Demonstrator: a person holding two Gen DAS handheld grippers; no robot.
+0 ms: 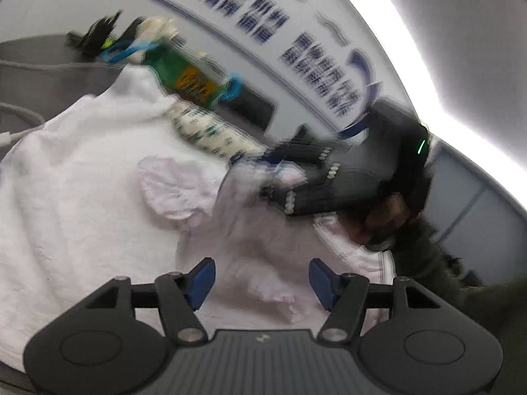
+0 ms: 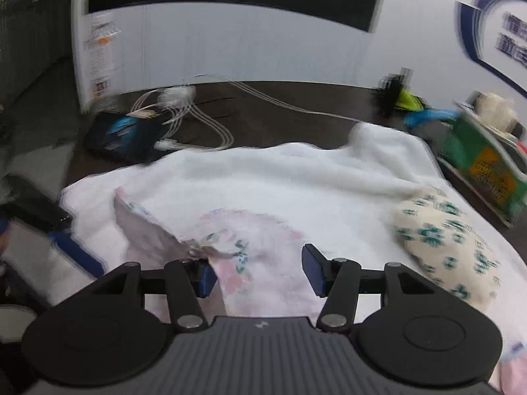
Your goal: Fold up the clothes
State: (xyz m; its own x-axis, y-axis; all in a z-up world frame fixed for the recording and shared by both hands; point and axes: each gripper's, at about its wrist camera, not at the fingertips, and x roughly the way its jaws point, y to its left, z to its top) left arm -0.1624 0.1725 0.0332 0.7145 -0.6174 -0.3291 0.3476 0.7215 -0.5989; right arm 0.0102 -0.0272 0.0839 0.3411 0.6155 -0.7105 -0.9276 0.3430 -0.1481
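Looking down along our two tools, we see a small pink garment (image 2: 263, 250) with little flowers lying on a white towel (image 2: 263, 171) that covers the dark table (image 2: 280, 98). Our left gripper (image 1: 262, 283) has its blue pads apart, with nothing pinched; the pink cloth lies under them. Our right gripper (image 2: 260, 271) is spread apart too. A corner of the pink cloth sits against its left pad, but the pads do not squeeze it, so we think it is let go.

We judge that one fold is just laid down and the next fold is not begun. Next we need to find a loose edge of the pink cloth, pinch it with both tools, and bring it over flat.

The flap standing up on the left of the right wrist view looks like a good edge to take. A rolled cloth with green flowers (image 2: 451, 247) lies on the towel close to the right, and a green box (image 2: 484, 164) stands past it. White cables (image 2: 204, 121) lie far back. The towel in front gives us room.
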